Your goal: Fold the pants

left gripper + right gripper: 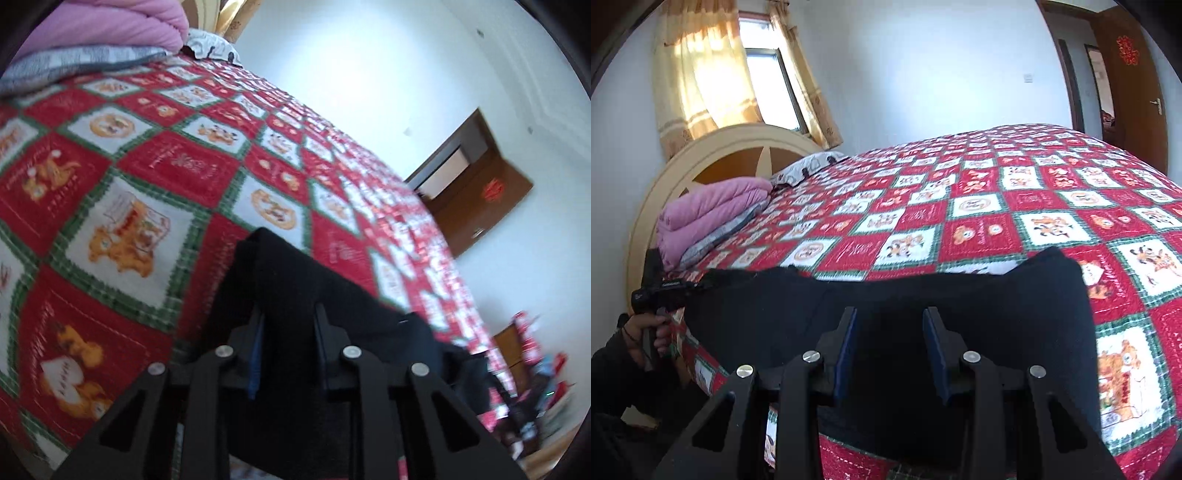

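Pants (886, 325) spread black along the near edge of a quilted bed (997, 206), fold barely begun (judging from the flat lie), left gripper (288, 317) nearly closed on one end, right gripper (889, 317) part-open over the cloth, grip unclear.

Quilted bed (997, 192): black pants (886, 295), folded blankets (713, 214).

Left gripper (289, 314) stands over the black pants (295, 280), cloth between its narrow-set fingers, near the quilt's (147, 192) edge. Pink blanket (122, 26) at the far end.
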